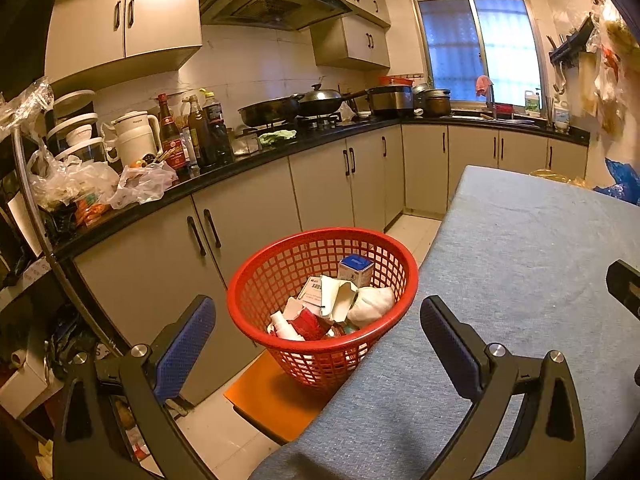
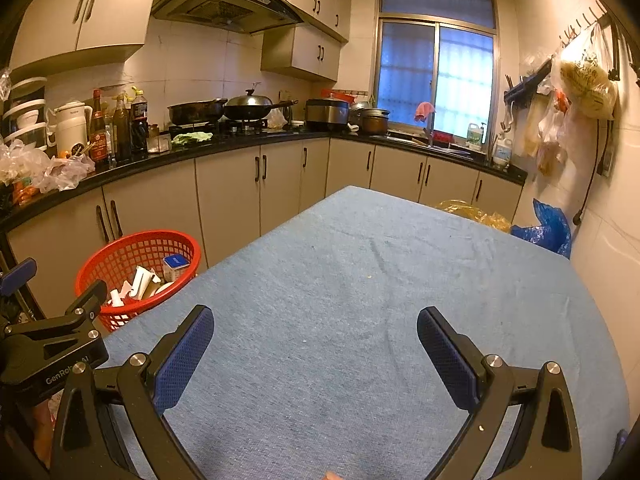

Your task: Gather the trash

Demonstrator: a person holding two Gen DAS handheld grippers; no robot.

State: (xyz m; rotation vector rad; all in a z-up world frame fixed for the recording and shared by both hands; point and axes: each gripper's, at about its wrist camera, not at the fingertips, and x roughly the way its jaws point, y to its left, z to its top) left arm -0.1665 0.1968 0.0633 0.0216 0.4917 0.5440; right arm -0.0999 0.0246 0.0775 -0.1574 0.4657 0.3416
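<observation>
A red plastic basket [image 1: 256,280] [image 2: 104,260] stands on an orange stool [image 1: 276,408] at the left edge of the table with a blue cloth [image 1: 520,280] [image 2: 360,300]. It holds trash: a small blue-topped carton [image 1: 355,269] [image 2: 174,266], crumpled white paper [image 1: 370,302], a white tube and red wrappers. My left gripper [image 1: 318,312] is open and empty, hanging over the near rim of the basket and the table edge. My right gripper [image 2: 316,322] is open and empty above the bare cloth. In the right wrist view the left gripper's black body [image 2: 52,344] shows at the left.
A black kitchen counter [image 1: 224,176] with bottles, a kettle, pans and plastic bags runs along the left and back. Yellow [image 2: 472,210] and blue bags [image 2: 548,228] sit at the table's far right corner. Bags hang on the right wall. Cabinets stand close behind the basket.
</observation>
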